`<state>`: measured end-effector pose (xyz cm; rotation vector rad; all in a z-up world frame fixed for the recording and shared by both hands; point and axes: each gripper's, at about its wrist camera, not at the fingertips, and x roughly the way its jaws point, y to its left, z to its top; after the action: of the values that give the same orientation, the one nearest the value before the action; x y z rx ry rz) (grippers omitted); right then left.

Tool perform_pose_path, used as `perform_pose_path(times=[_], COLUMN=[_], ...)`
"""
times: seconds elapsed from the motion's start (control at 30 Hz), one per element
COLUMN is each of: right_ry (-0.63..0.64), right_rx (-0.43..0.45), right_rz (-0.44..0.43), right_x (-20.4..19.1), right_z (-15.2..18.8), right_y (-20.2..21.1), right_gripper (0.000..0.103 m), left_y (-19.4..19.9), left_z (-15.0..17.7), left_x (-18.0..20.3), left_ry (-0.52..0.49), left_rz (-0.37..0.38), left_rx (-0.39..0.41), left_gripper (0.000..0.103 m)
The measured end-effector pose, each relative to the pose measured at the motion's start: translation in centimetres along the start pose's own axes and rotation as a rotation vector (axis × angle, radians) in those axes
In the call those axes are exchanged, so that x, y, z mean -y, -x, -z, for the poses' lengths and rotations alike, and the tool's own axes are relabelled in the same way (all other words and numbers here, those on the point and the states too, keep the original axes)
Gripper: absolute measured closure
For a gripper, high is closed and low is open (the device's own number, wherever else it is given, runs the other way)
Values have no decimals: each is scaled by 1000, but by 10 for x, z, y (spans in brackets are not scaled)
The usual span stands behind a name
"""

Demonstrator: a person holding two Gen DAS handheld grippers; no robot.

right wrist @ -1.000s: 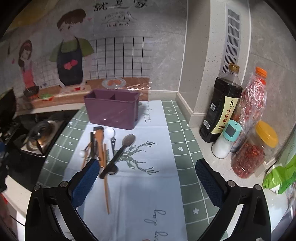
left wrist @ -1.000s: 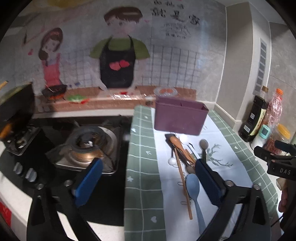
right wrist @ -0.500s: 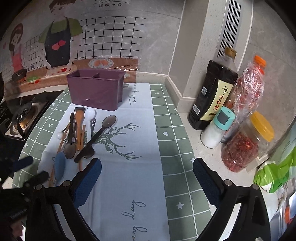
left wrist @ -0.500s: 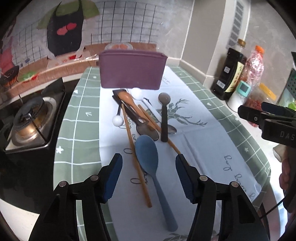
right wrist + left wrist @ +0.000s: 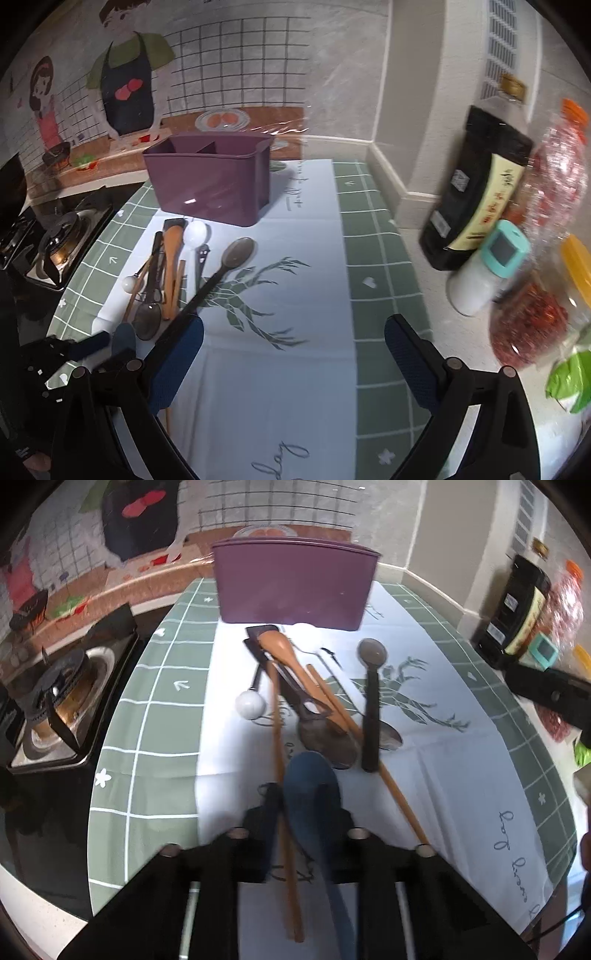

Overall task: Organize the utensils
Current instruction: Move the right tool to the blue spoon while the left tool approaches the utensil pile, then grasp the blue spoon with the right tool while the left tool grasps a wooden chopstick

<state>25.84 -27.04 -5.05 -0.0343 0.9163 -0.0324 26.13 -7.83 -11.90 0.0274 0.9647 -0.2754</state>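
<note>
A purple utensil holder (image 5: pixel 295 585) stands at the back of the cloth, also in the right wrist view (image 5: pixel 212 177). In front of it lies a pile: wooden spoon (image 5: pixel 286 653), chopsticks (image 5: pixel 279 746), metal spoon (image 5: pixel 327 734), black-handled ladle (image 5: pixel 371 705), white-ball utensil (image 5: pixel 250 705). My left gripper (image 5: pixel 306 812) has come down over the blue rice spoon (image 5: pixel 314 794), its fingers close on either side of the bowl; contact is unclear. My right gripper (image 5: pixel 293 354) is open and empty above the cloth, right of the pile.
A gas stove (image 5: pixel 55 705) lies left of the green-checked cloth (image 5: pixel 147 720). At the right stand a soy sauce bottle (image 5: pixel 476 195), a white shaker with teal lid (image 5: pixel 484 273), and jars of red contents (image 5: pixel 532 325). A wall corner rises behind.
My left gripper has swung from the stove side over the pile, dropped low and narrowed its fingers around the blue rice spoon. The right gripper has drifted slightly, staying open.
</note>
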Motion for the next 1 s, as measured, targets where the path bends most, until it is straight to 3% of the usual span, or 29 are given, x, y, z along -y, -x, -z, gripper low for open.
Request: perform_pose_path(times=[0.2, 0.27, 0.4, 0.53, 0.67, 0.87, 0.9, 1.0], right_ry=[53, 76, 120, 152, 194, 176, 174, 189], right_rx=[-21, -32, -85, -140, -187, -240, -235, -231], right_rz=[-81, -143, -264, -360, -361, -313, -316, -307], right_x=[-23, -36, -62, -98, -135, -148, -148, -143], right_z=[-8, -11, -11, 3, 21, 36, 36, 35], right_y=[-18, -24, -30, -32, -40, -56, -54, -50], right_gripper=[5, 7, 29, 30, 52, 59, 73, 73], left_y=[17, 22, 33, 43, 52, 61, 62, 60], left_z=[-7, -7, -3, 4, 10, 18, 18, 15], left_x=[-35, -46, -69, -90, -105, -111, -110, -100], left_ry=[48, 68, 120, 173, 201, 206, 200, 165], left_rz=[-16, -28, -35, -36, -43, -37, -33, 7], left_rx=[70, 81, 86, 89, 94, 99, 100, 95], left_gripper=[89, 89, 88, 87, 85, 69, 69, 67])
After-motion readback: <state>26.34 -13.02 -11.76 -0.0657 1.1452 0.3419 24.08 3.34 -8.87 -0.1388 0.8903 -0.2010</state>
